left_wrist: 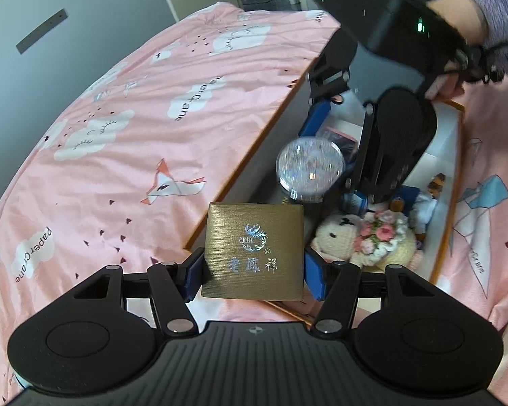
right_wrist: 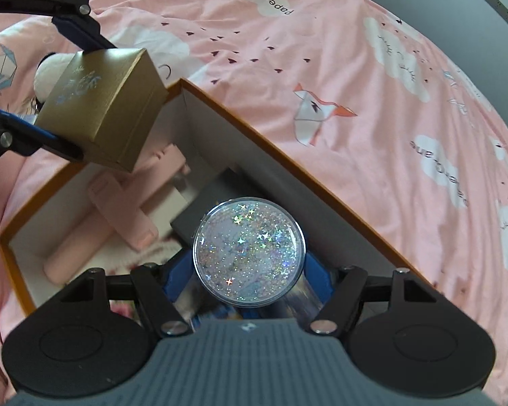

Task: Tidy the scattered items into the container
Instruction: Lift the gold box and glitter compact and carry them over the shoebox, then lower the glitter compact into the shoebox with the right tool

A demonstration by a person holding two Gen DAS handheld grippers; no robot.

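My left gripper (left_wrist: 253, 272) is shut on a gold gift box (left_wrist: 254, 252) and holds it above the near corner of the orange-rimmed white container (left_wrist: 240, 169). The gold box also shows in the right wrist view (right_wrist: 105, 111), up at the left above the container (right_wrist: 288, 165). My right gripper (right_wrist: 249, 267) is shut on a round clear glitter jar (right_wrist: 249, 248) and holds it over the container's inside. In the left wrist view the glitter jar (left_wrist: 310, 165) hangs between the right gripper's blue fingers (left_wrist: 316, 118).
The container lies on a pink printed bedspread (left_wrist: 118, 135). Inside it are a white plush bunny with flowers (left_wrist: 362, 237), a small doll (left_wrist: 420, 203), pink tube-shaped items (right_wrist: 94, 223) and a dark grey box (right_wrist: 216, 199). Grey walls stand beyond the bed.
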